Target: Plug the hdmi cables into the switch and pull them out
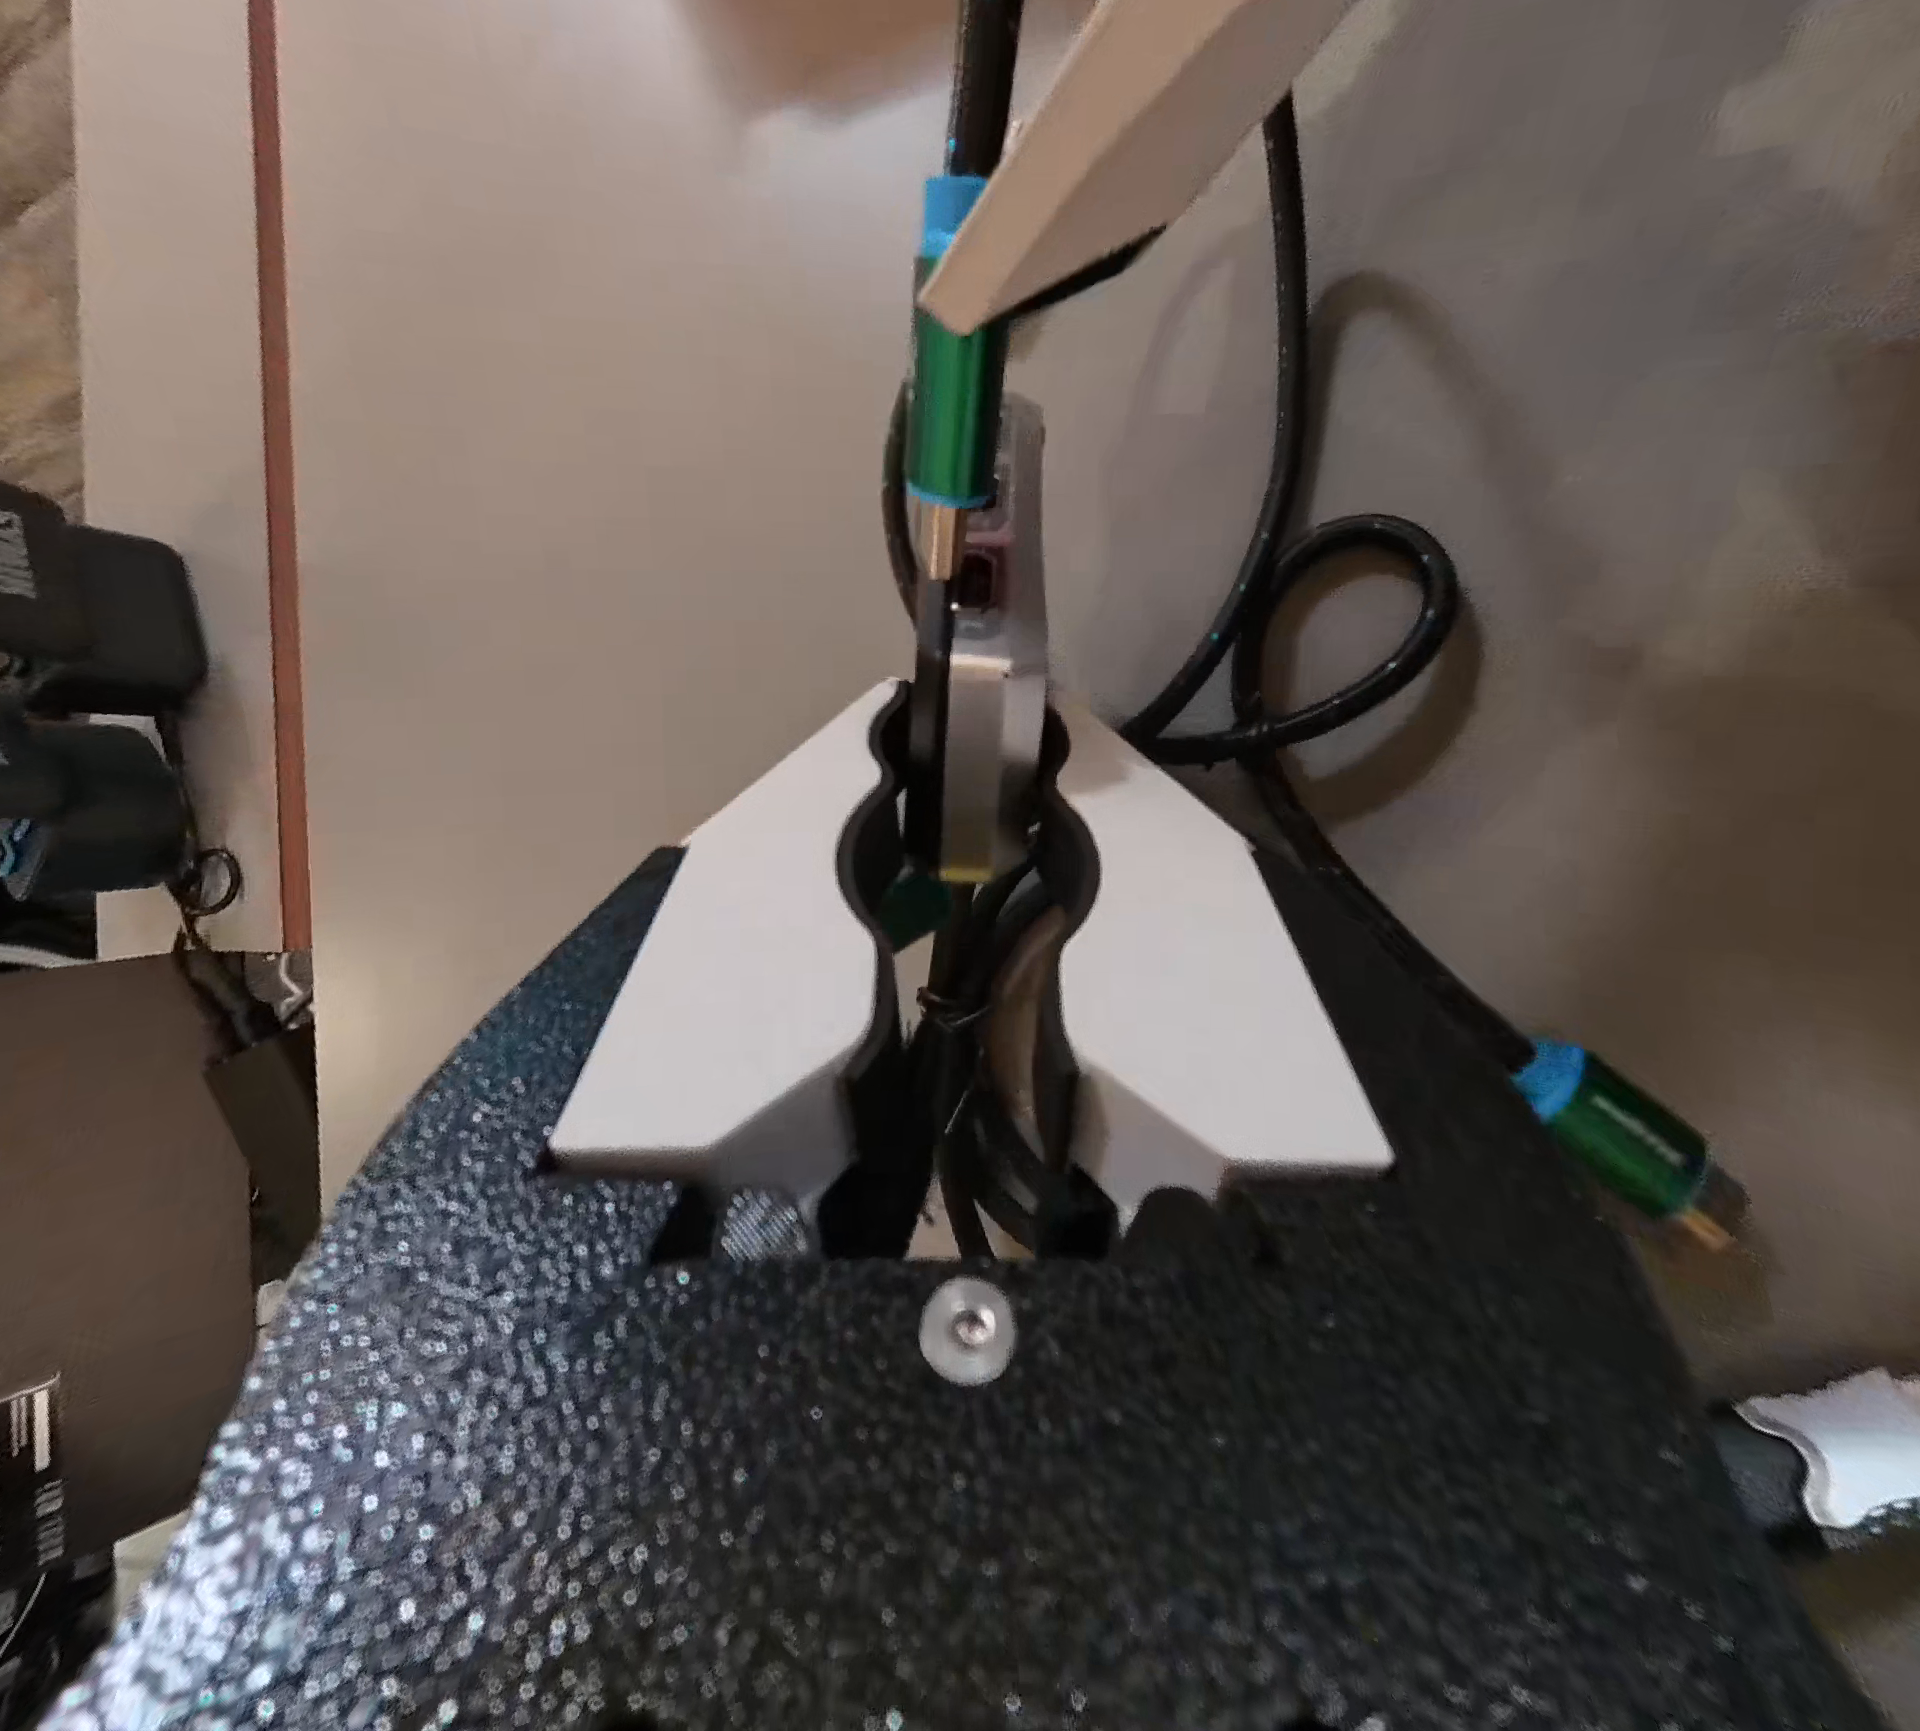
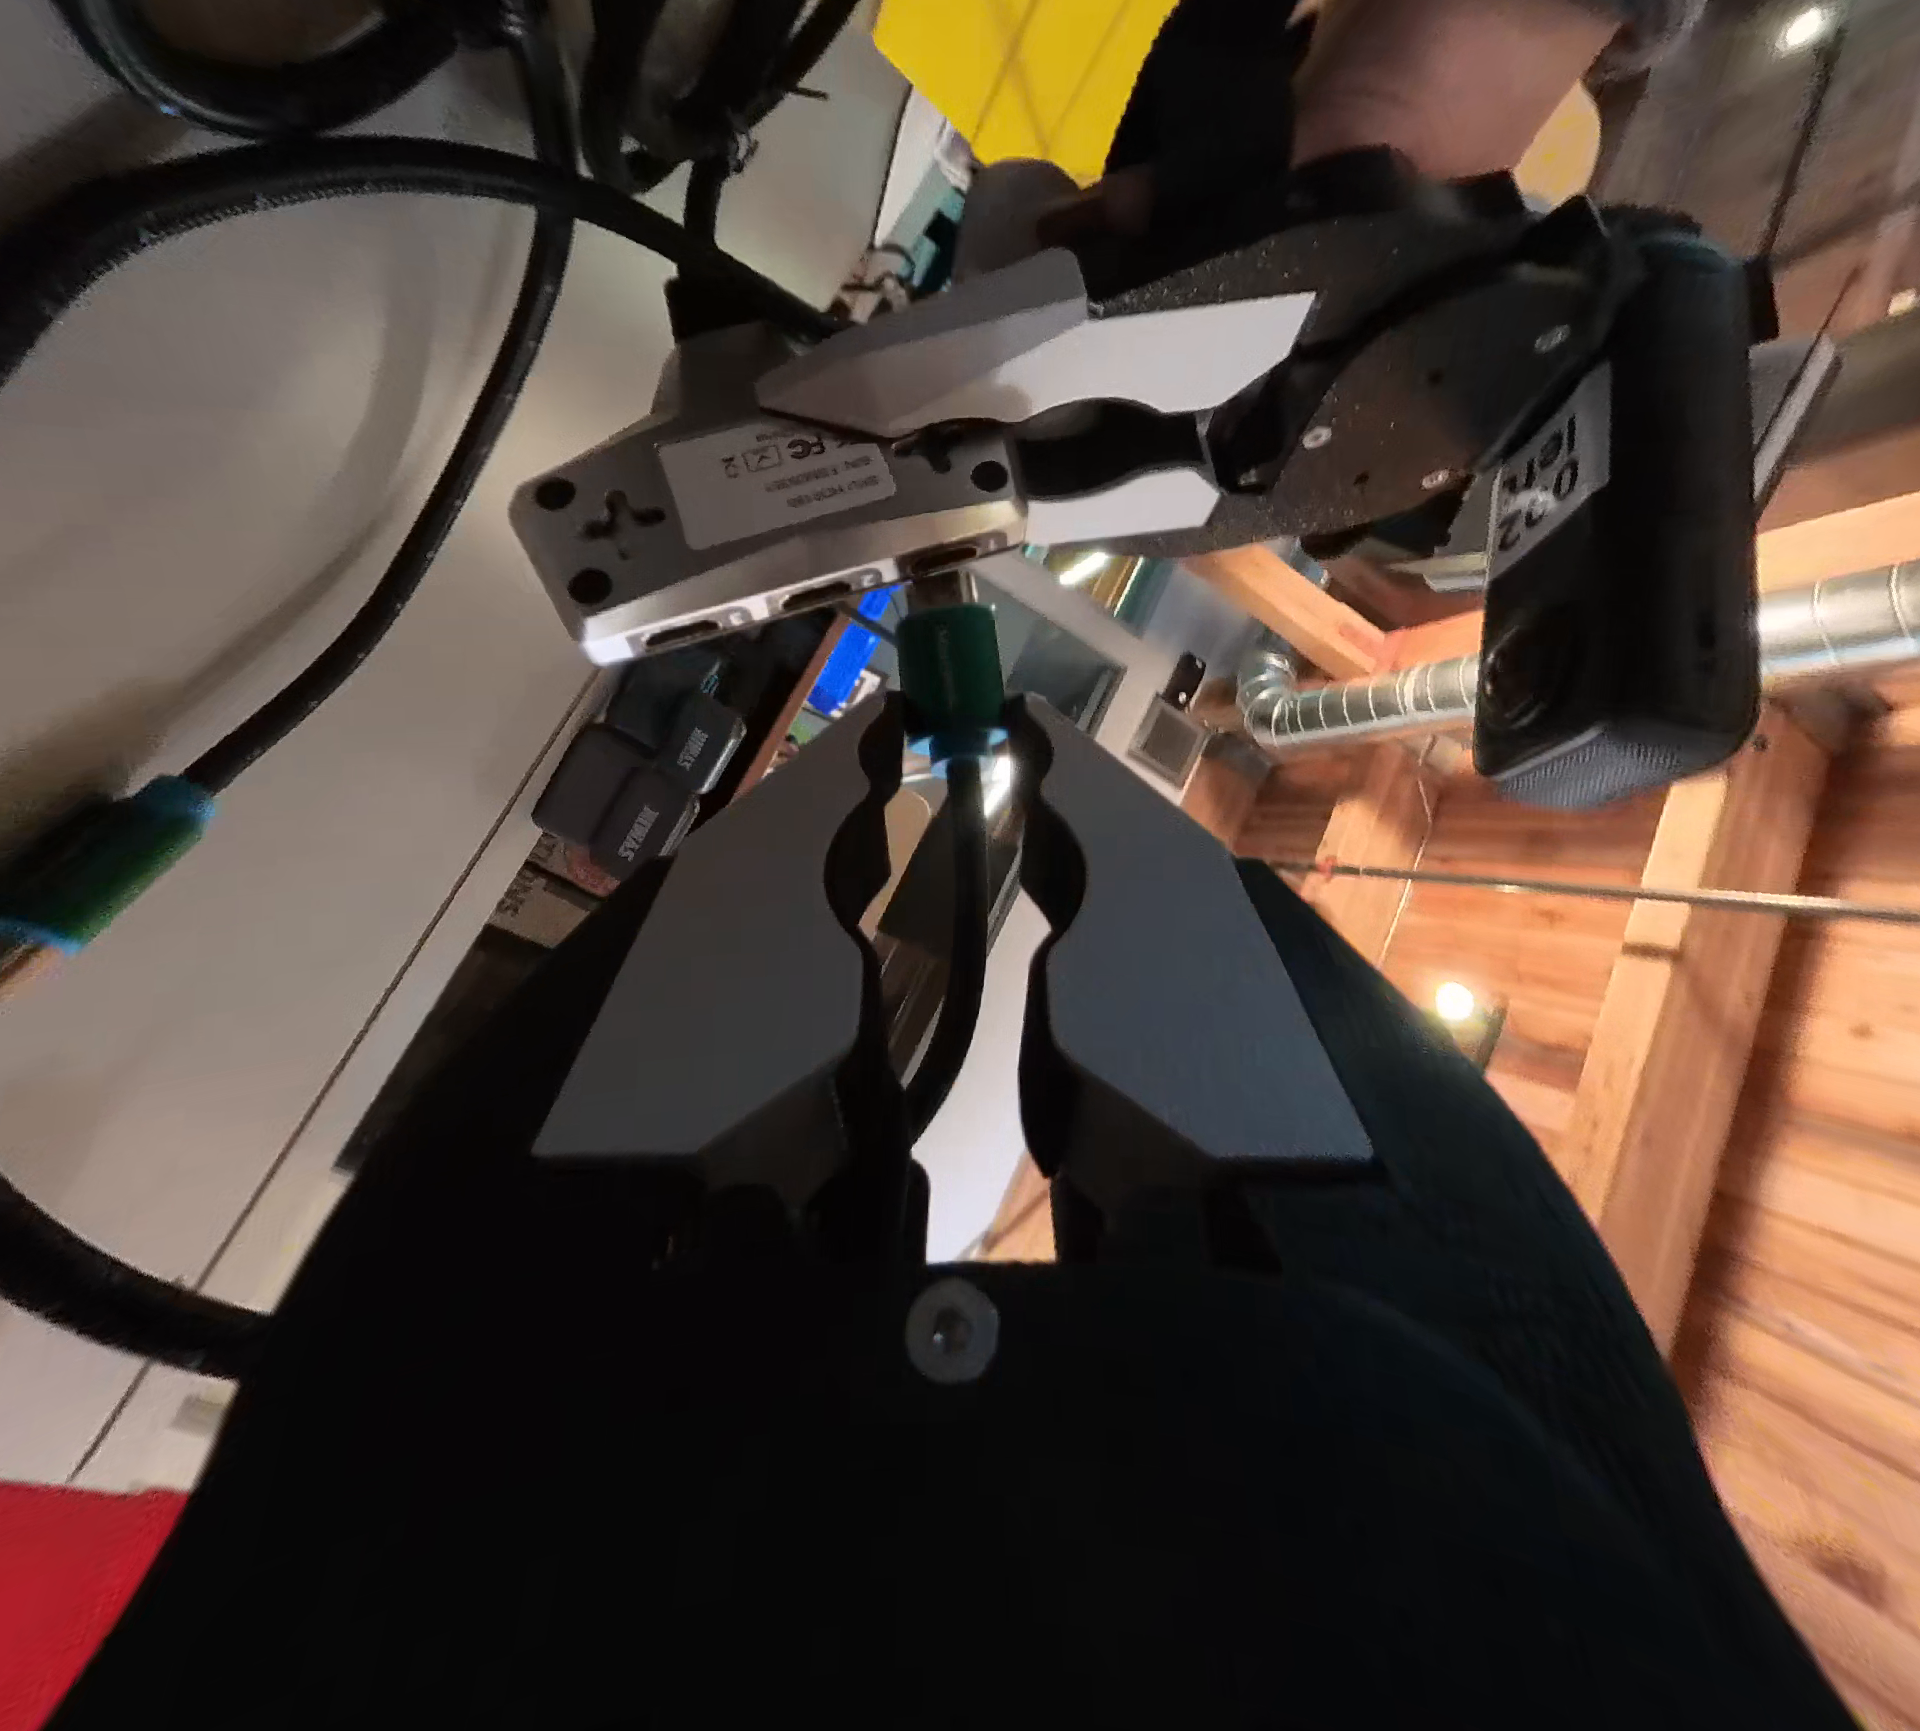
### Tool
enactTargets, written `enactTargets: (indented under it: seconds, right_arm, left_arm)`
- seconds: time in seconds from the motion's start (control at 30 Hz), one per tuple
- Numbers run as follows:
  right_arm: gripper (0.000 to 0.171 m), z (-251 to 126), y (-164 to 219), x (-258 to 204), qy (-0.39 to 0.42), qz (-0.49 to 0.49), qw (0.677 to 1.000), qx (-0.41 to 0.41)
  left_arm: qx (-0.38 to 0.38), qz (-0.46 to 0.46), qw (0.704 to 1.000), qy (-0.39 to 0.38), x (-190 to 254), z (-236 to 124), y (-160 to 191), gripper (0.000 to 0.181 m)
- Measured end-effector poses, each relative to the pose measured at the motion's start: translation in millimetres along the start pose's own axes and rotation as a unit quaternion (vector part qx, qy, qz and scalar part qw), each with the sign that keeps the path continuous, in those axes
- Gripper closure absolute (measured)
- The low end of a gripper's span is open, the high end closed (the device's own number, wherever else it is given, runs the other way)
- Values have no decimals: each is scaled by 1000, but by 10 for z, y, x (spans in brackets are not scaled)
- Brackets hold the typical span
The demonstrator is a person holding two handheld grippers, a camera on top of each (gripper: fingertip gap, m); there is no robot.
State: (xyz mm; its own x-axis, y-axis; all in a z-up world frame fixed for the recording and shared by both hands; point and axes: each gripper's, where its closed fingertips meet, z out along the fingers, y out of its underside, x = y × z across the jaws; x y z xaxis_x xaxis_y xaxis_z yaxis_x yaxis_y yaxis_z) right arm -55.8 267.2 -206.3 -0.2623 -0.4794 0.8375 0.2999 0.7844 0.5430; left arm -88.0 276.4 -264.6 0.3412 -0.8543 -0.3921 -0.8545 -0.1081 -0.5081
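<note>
Left wrist view: gripping the grey switch (image 1: 1003,642) edge-on, left gripper (image 1: 971,746) clenched on its body and lifting it clear of the white table (image 1: 520,434); green plug (image 1: 948,414) hanging just in front of a port, gold tip apparently short of the opening, pinched by a pale finger of the other gripper coming in from upper right; second green-ended cable (image 1: 1605,1141) lying loose on the table, well apart. Right wrist view: right gripper (image 2: 956,720) closing on the same green plug (image 2: 945,658) at its rear collar, nose meeting the rightmost of three ports on the switch (image 2: 769,518), left gripper (image 2: 914,393) clamping the switch from the right. Doing this well, judging from here: keeping the plug square to the port, pushing straight along its axis, bracing the switch firmly against the push, avoiding any twist from the trailing cable. Hard to tell: whether the tip is entering or only touching the port, with motion blur softening both views; cable bundle behind the left fingers tangled and unclear; far end of the switch cut off by the fingers.
</note>
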Motion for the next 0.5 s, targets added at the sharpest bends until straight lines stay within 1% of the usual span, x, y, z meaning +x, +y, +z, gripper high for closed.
enactTargets:
  seconds: [0.07, 0.3, 0.5]
  right_arm:
    - [153, -4, -8, -9, -13, -4, 1000, 13]
    - [154, -40, -27, -26, -87, 55, 994, 31]
    - [154, -54, -65, -65, -114, 37, 992, 35]
  left_arm:
    - [-2, 5, 1000, 4, 21, 13, -2, 162]
    - [-2, 5, 1000, 13, 56, 47, -13, 162]
    - [3, -5, 1000, 18, 59, 93, -20, 162]
